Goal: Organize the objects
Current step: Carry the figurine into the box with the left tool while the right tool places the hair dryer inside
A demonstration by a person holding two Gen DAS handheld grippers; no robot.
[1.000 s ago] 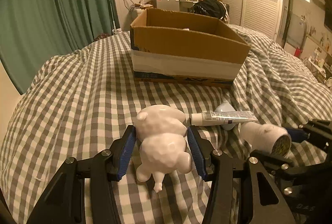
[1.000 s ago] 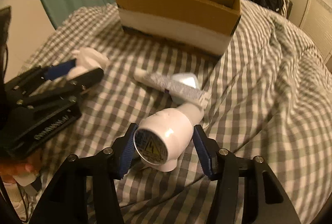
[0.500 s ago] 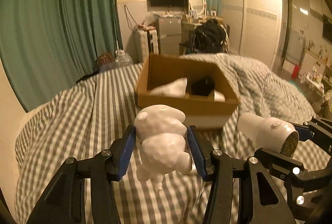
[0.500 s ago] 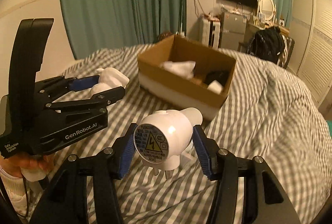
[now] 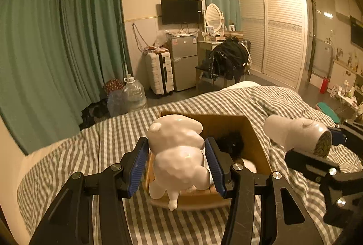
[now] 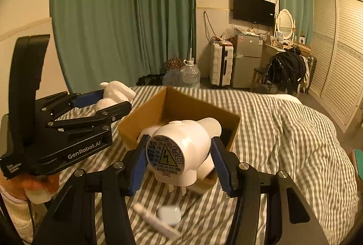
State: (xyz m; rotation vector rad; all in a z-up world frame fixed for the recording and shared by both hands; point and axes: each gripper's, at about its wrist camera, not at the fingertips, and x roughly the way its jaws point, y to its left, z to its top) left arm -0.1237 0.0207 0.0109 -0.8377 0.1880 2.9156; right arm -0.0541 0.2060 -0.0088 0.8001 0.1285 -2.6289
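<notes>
My left gripper [image 5: 177,164] is shut on a white bumpy animal figurine [image 5: 178,154], held in the air over the near edge of an open cardboard box [image 5: 254,138]. My right gripper [image 6: 178,165] is shut on a white plug-in device [image 6: 181,152] with a warning label, also lifted in front of the cardboard box [image 6: 145,119]. The right gripper and the white plug-in device [image 5: 299,133] show at the right of the left wrist view. The left gripper [image 6: 109,99] with the figurine [image 6: 118,91] appears at the left of the right wrist view. Something black [image 5: 231,143] lies inside the box.
The box rests on a grey-and-white checked bed cover [image 6: 283,131]. A white tube [image 6: 156,223] and a small white case [image 6: 170,214] lie on the cover below the right gripper. Green curtains, a suitcase, a small fridge and a chair with dark clothes stand beyond the bed.
Both grippers rose from the bed cover with their objects and moved towards the box, so its inside came into view. The tube and the case stayed on the cover.
</notes>
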